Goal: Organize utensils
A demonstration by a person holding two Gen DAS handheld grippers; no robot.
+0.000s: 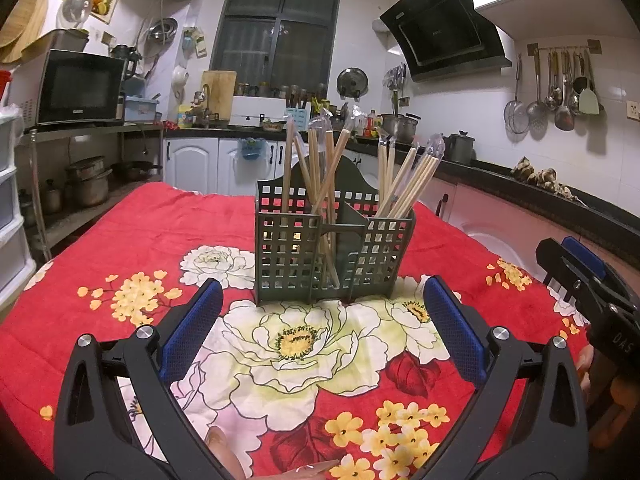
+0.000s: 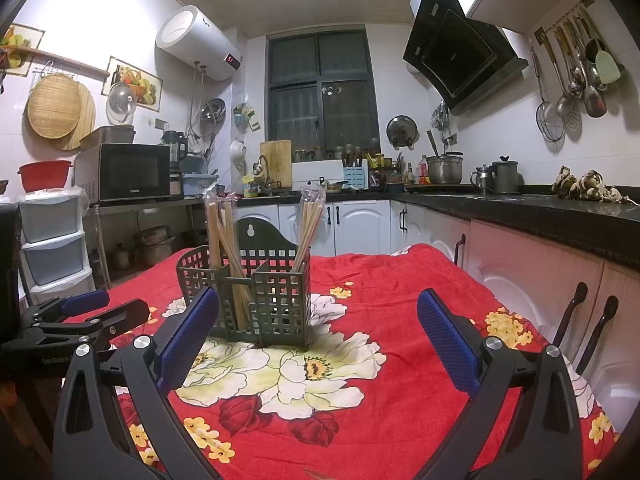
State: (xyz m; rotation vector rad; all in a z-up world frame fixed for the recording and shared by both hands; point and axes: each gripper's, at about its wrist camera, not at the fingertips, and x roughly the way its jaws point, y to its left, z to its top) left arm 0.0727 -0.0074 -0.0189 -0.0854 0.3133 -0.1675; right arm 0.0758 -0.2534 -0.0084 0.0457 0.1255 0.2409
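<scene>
A dark green slotted plastic utensil caddy [image 1: 334,240] holding wooden chopsticks [image 1: 408,184] stands on the red floral-clothed counter [image 1: 120,240] — left hand-held gripper [image 1: 322,332] and right hand-held gripper [image 2: 320,336] both gape empty before it.

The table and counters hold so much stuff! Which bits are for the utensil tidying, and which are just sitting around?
For the job:
utensil caddy
wrapped chopsticks
left gripper, open
right gripper, open

Just around:
floral tablecloth
microwave
hanging ladles
stockpot
</scene>
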